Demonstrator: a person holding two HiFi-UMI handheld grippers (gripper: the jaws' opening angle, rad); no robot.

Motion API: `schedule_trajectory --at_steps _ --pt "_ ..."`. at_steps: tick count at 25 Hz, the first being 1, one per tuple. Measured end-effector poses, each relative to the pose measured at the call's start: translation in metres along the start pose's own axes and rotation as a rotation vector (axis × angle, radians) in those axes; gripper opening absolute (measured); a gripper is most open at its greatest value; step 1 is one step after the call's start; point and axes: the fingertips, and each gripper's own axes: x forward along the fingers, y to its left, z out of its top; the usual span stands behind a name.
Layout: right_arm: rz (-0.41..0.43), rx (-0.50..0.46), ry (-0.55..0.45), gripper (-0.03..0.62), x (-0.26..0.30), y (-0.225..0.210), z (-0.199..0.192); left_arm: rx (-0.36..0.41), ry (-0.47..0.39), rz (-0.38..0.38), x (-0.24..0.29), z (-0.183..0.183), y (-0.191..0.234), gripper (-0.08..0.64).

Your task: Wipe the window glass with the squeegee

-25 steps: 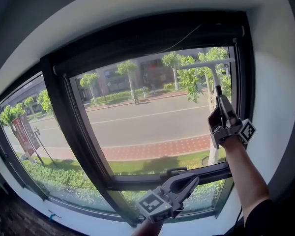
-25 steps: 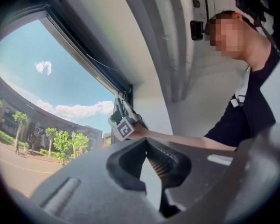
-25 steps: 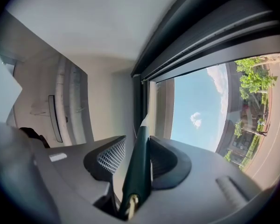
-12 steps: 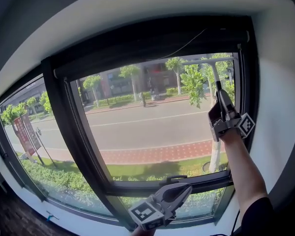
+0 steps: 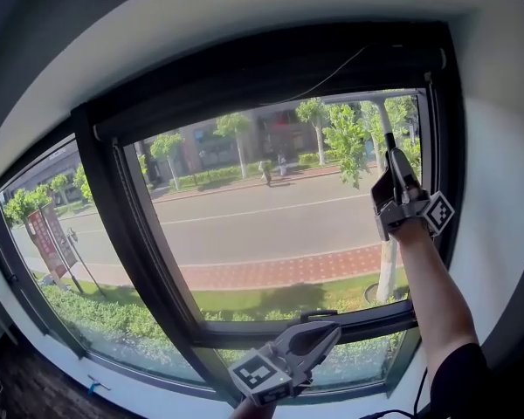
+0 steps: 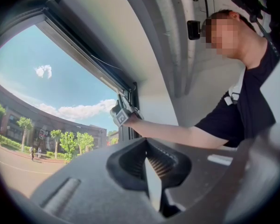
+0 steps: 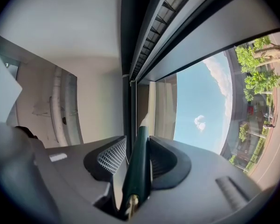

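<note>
My right gripper (image 5: 392, 162) is raised against the upper right of the window glass (image 5: 271, 225), shut on the dark green squeegee handle (image 5: 388, 145). That handle (image 7: 139, 164) runs straight out between the jaws in the right gripper view, pointing at the top frame. The squeegee's blade is a thin pale bar (image 5: 367, 99) lying close under the top edge of the pane. My left gripper (image 5: 330, 329) hangs low in front of the lower crossbar, shut with nothing in it; in its own view the left gripper (image 6: 151, 171) faces the right gripper (image 6: 122, 115) across the window.
A dark frame surrounds the pane: a slanted mullion (image 5: 127, 234) on the left, an upright (image 5: 437, 147) just right of my right gripper, a crossbar (image 5: 349, 315) with a latch below. White wall (image 5: 498, 190) surrounds the opening. A person in a dark shirt (image 6: 252, 101) fills the left gripper view's right.
My right gripper has moved up with the squeegee, taking the blade from a little way down the pane to just under the top frame. The left gripper sank slightly.
</note>
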Motion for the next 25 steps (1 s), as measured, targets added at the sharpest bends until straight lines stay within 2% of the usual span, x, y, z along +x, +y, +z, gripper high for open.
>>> schedule_trajectory --at_steps 9,18,25 --pt "0.006 -0.026 -0.042 0.156 0.005 0.0 -0.004 -0.01 0.008 0.006 -0.006 -0.007 0.004 0.003" --pt "0.006 -0.022 -0.036 0.155 -0.006 -0.006 -0.006 -0.011 0.005 0.019 -0.01 -0.006 0.01 0.003" --pt "-0.011 -0.018 -0.035 0.155 -0.033 -0.01 -0.013 0.001 0.003 -0.022 -0.013 -0.007 -0.001 0.003"
